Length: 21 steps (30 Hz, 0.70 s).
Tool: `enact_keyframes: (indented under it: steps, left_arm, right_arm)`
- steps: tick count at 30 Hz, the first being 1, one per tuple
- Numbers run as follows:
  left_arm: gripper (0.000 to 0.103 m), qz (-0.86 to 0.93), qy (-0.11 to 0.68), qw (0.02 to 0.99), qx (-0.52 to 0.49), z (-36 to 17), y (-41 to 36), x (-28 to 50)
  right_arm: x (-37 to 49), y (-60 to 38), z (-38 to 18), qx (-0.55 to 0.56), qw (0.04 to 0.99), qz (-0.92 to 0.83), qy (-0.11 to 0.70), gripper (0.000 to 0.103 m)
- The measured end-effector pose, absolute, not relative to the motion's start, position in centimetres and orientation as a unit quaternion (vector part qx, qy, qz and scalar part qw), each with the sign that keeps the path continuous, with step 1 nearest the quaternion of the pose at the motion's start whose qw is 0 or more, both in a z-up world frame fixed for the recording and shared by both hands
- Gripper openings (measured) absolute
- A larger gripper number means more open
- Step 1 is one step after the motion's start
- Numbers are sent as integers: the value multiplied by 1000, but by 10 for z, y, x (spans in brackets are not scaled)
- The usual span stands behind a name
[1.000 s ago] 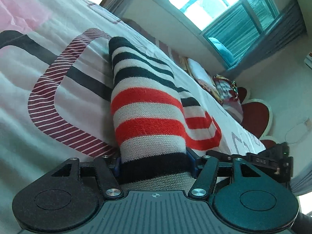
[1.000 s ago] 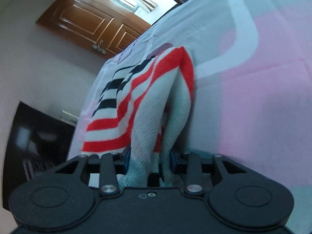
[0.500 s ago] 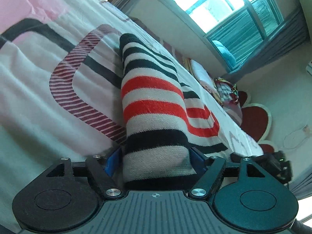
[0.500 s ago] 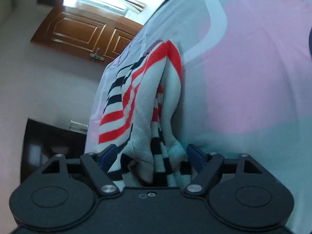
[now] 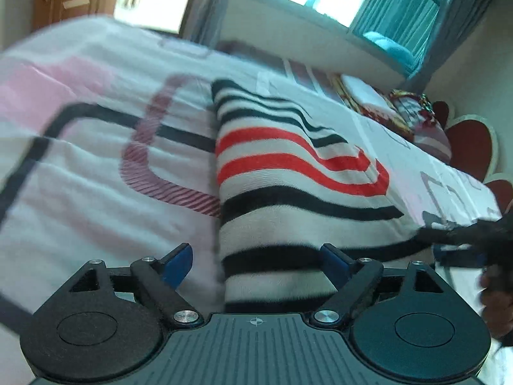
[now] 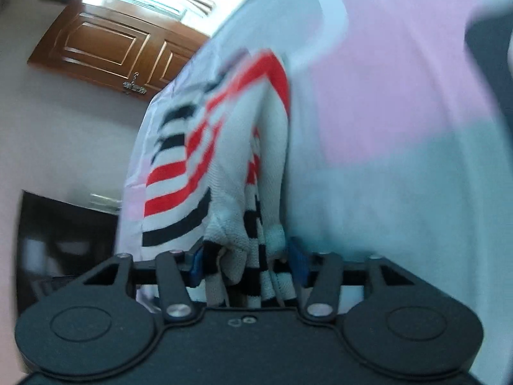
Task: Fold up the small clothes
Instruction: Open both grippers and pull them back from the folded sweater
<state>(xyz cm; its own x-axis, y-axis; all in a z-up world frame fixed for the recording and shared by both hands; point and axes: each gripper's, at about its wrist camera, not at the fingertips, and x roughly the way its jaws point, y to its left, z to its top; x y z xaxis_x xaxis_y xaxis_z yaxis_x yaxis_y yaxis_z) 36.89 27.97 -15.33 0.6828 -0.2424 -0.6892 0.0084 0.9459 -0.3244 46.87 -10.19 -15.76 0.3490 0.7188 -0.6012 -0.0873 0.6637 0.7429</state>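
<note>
A small knit sweater (image 5: 288, 176) with white, black and red stripes lies folded on the bed. In the left wrist view my left gripper (image 5: 256, 261) is open, its blue pads wide apart, and the sweater's near edge lies loose between them. In the right wrist view the sweater (image 6: 231, 160) is bunched, and its hem sits between the blue pads of my right gripper (image 6: 245, 264), which stands open. The right gripper also shows in the left wrist view (image 5: 461, 243) at the sweater's far right edge.
The bed sheet (image 5: 96, 160) is white with pink patches and black and maroon lines. A pillow (image 5: 362, 91) and red heart-shaped cushions (image 5: 471, 141) lie at the bed's far end under a window. A brown door (image 6: 105, 45) and a dark screen (image 6: 64, 234) stand beyond the bed.
Both grippers opened and let go of the sweater, which settled flatter on the bed. The left gripper pulled back and lifted a little; both views are blurred by motion.
</note>
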Motion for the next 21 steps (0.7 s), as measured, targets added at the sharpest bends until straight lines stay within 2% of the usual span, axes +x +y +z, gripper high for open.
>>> enact_keyframes:
  steps: [4,6,7,9,14,19,21]
  left_arm:
    - [86,-51,405,897,-172,-170,288,355]
    - [86,-51,403,900,-159,-179,287,352]
    - [86,-52,403,902,-148,-179,283,352]
    - [86,-50,403,903,-142,-179,281,352]
    - [86,-39,395,908,-133,-178,280,335]
    - [87,-7,396,916,-57,-176,265,303]
    - [87,-7,380,922,-67,-171,262,283]
  right_arm:
    - [437,-97,-117,242,812,290,444,38]
    - [424,-80,-105,173,833,303,429,36]
    - [422,-69,-106,130,840,300,433,31]
    - [426,-49,-123,45,846,251,468,33]
    - [429,-52,-135,82,843,236,475,36]
    - [412,-59,-132,53,860,207,464,52]
    - [401,-66,-121,71,874,185,444,55]
